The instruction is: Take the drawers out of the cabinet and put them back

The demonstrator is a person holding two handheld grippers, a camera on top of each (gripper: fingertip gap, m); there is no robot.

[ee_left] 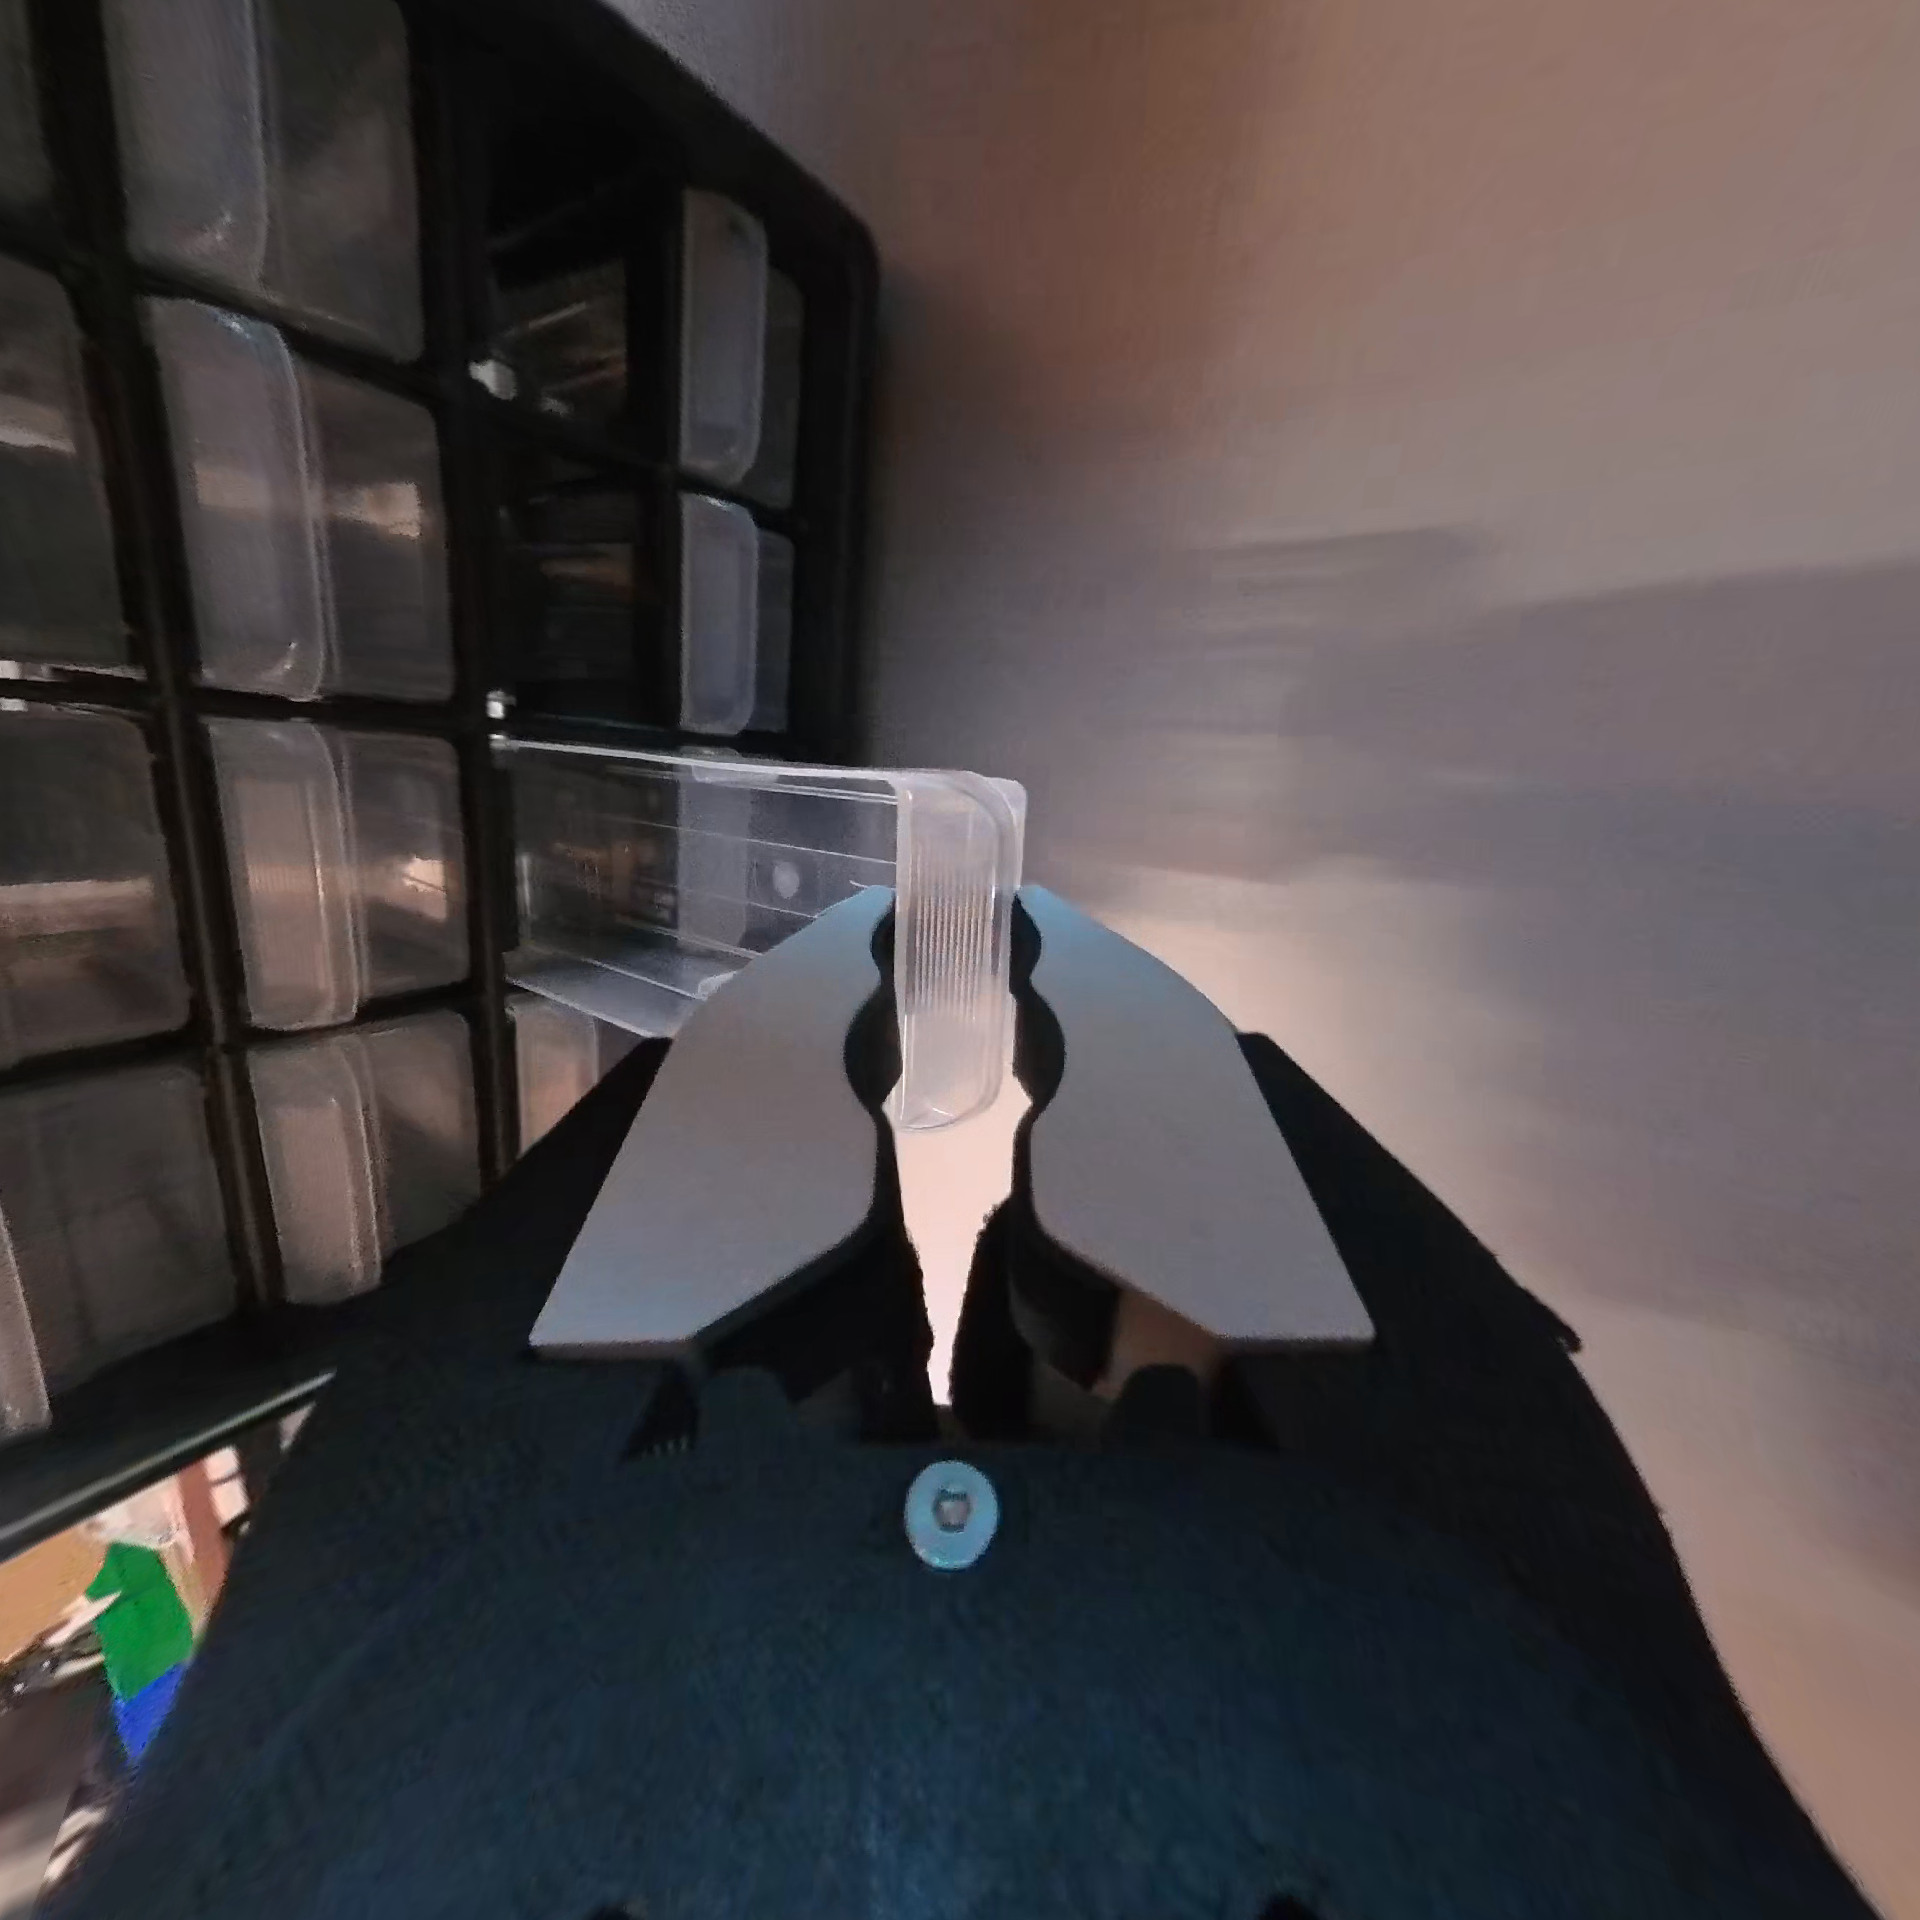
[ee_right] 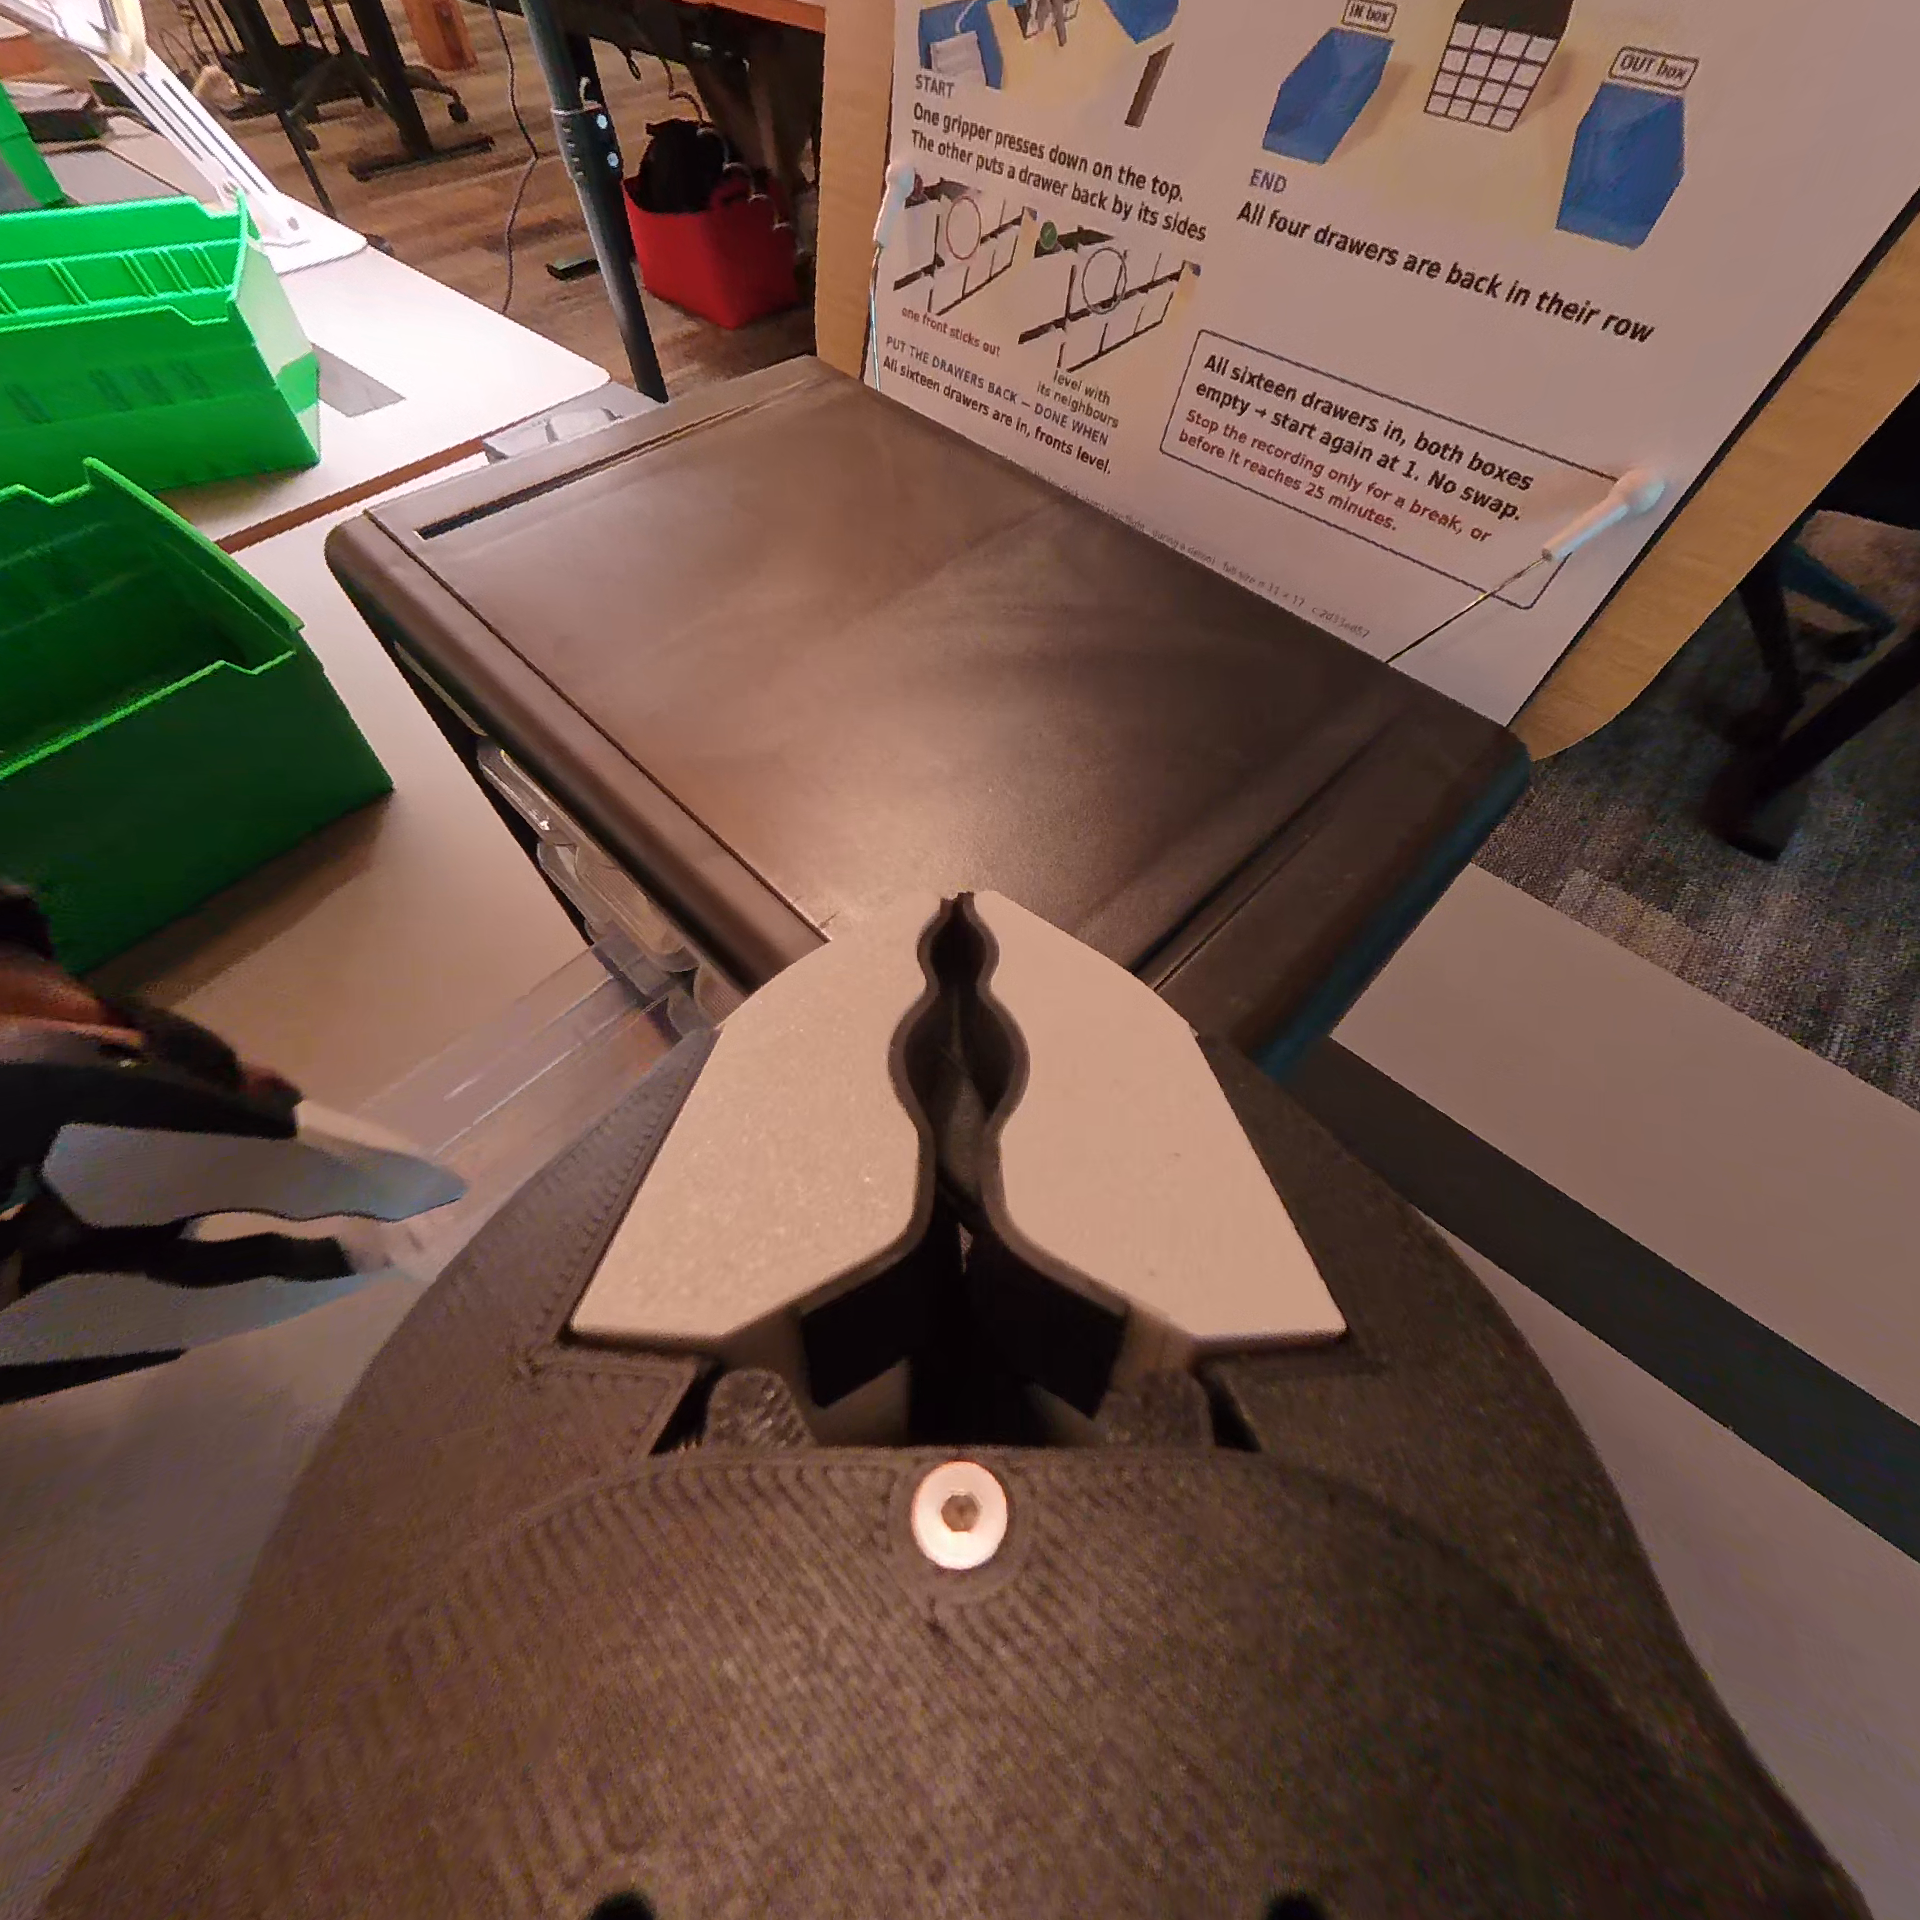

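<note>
The black cabinet [ee_left: 473,582] holds rows of clear plastic drawers. One clear drawer [ee_left: 727,862] sticks partly out of it. My left gripper [ee_left: 951,914] is shut on that drawer's ribbed front handle [ee_left: 951,1023], one finger on each side. In the right wrist view I look down on the cabinet's flat top [ee_right: 935,623]. My right gripper [ee_right: 964,906] is shut and empty, its tips at the front edge of that top. The pulled-out drawer [ee_right: 540,1049] and my left gripper [ee_right: 416,1226] show at the left of that view.
Two green bins [ee_right: 156,707] [ee_right: 135,332] stand on the table [ee_right: 343,935] left of the cabinet. A printed instruction board [ee_right: 1299,260] stands behind the cabinet. A red bag [ee_right: 707,249] and chair legs are on the floor beyond.
</note>
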